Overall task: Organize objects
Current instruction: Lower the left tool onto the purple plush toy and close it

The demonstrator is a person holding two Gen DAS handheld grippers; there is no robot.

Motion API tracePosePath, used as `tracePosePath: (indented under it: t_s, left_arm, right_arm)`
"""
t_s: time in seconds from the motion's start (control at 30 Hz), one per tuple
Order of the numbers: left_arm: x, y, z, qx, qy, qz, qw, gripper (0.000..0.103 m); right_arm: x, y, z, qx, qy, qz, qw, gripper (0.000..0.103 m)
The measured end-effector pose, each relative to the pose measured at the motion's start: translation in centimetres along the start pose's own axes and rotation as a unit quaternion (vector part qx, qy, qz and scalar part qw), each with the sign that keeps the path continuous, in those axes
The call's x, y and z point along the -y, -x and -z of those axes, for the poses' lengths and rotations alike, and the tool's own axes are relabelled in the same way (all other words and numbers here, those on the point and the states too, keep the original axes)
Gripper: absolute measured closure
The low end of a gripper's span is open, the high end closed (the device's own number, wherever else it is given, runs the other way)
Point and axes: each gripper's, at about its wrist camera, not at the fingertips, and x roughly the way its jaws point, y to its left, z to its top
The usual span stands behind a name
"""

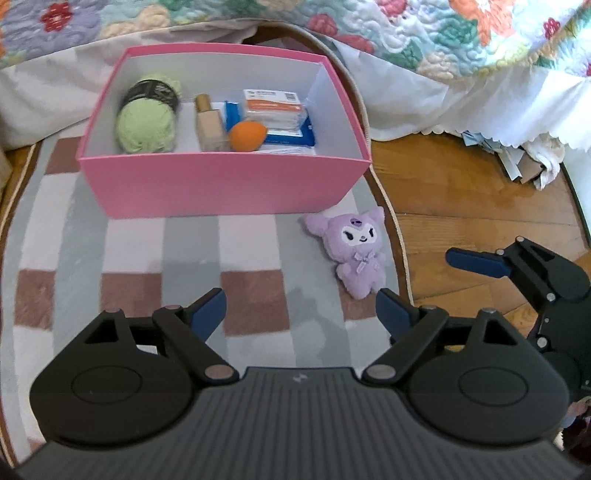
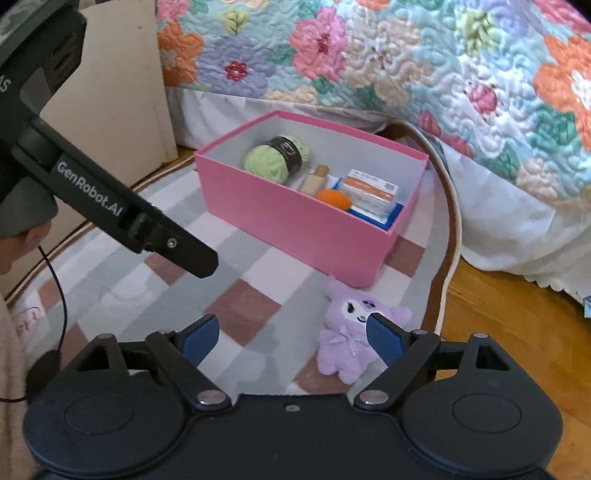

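Observation:
A pink box [image 1: 221,184] [image 2: 295,221] stands on a checked rug. It holds a green yarn ball [image 1: 147,122] [image 2: 273,158], a beige bottle [image 1: 208,123] [image 2: 314,181], an orange sponge [image 1: 246,136] [image 2: 334,198] and tissue packs [image 1: 275,107] [image 2: 371,192]. A purple plush toy [image 1: 360,251] [image 2: 347,343] lies on the rug by the box's near right corner. My left gripper [image 1: 301,314] is open and empty, hovering over the rug left of the plush. My right gripper [image 2: 291,341] is open and empty, with its right finger just over the plush.
The checked rug [image 1: 184,258] [image 2: 240,306] lies on a wooden floor [image 1: 461,192] [image 2: 498,332]. A bed with a floral quilt [image 1: 424,33] [image 2: 369,55] stands behind the box. Crumpled paper and cloth [image 1: 524,155] lie under the bed's edge. A beige cabinet [image 2: 122,92] stands at the left.

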Motion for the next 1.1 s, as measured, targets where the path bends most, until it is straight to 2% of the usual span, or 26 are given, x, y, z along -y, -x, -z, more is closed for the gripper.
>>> tracePosePath:
  t_s: [0.37,0.6,0.73,0.8,0.83,1.0,1.1]
  left_arm:
    - [0.1,-8.4,0.1,-0.016,0.028,0.041,0.9987,0.017]
    - [0.9,-11.8,0.0,-0.003,0.020,0.067,0.9976,0.020]
    - [0.8,-13.7,0.1,-0.007,0.033,0.070,0.9970,0.034]
    - [0.5,-14.1,0.3,0.002,0.039,0.089,0.9953,0.046]
    - [0.3,-14.3,0.4,0.005,0.042,0.098,0.9943,0.048]
    - [0.0,-14.4,0.7,0.013,0.052,0.130,0.9900,0.059]
    - [-0.2,-14.4,0.8,0.009,0.062,0.141,0.9880,0.065]
  right_arm:
    - [2.3,-6.2,3.1,-0.007,-0.001,0.019,1.000,0.013]
    - [3.1,-9.1,4.2,-0.016,0.012,0.035,0.999,0.013]
    - [4.3,-10.5,4.6,-0.027,-0.007,0.036,0.999,0.014]
    - [4.7,-11.0,4.8,-0.029,-0.022,0.031,0.999,0.016]
    - [4.9,-11.2,4.8,-0.030,-0.027,0.029,0.999,0.018]
    - [4.8,-11.3,4.9,-0.029,-0.048,0.011,0.998,0.036]
    - [4.2,-11.2,5.1,-0.028,-0.047,0.017,0.998,0.043]
